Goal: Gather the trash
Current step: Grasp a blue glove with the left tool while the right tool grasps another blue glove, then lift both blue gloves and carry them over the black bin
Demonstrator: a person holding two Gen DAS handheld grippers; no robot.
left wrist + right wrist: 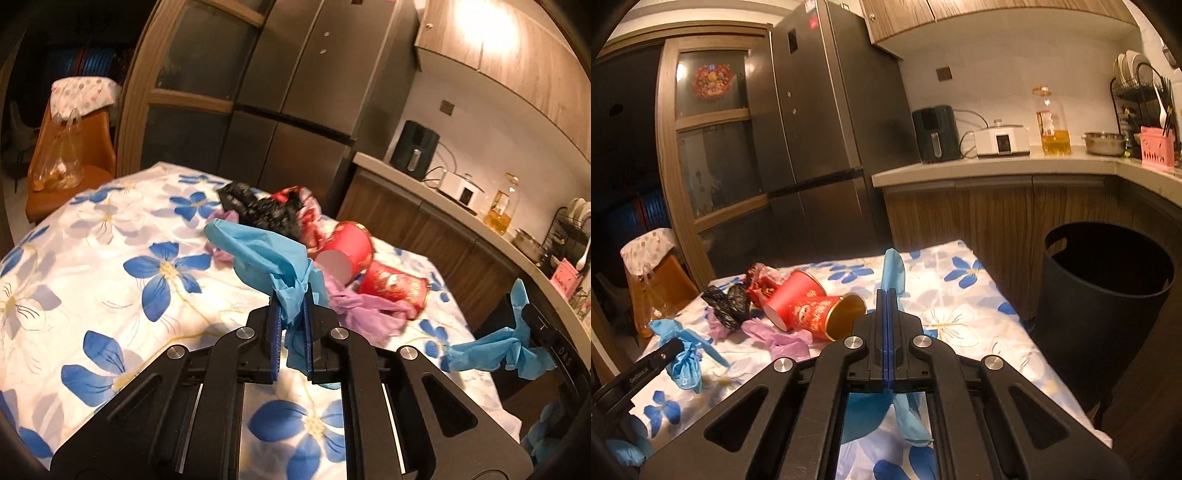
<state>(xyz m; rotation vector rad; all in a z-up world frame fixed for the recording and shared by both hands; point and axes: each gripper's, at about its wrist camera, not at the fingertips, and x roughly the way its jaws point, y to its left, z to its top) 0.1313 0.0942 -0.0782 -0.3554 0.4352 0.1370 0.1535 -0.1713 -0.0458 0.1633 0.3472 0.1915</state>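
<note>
Left wrist view: the left gripper has its jaws pinched on a crumpled blue plastic glove, which bunches up ahead of the fingertips and hangs down behind them, clear of the tablecloth. Just beyond the gripper's tips and to their right lie two red paper cups on their sides, touching each other. A purple glove lies crumpled just right of the tips, against the nearer cup. Farther ahead sits a black plastic wad beside a red patterned wrapper. All rest on a floral tablecloth. At the far right edge of this view the right gripper shows from the side, blue glove material trailing from it.

Right wrist view: the right gripper has its blue pads pressed together on a blue glove; one end stands up ahead of the tips, the other hangs below the jaws. The red paper cups lie just left of the tips, the gold-lined mouth of one facing the gripper. The purple glove and black wad lie farther left. The left gripper enters at the lower left, holding its bunched blue glove. To the right of the gripper, off the table's edge, stands an open black bin.
</note>
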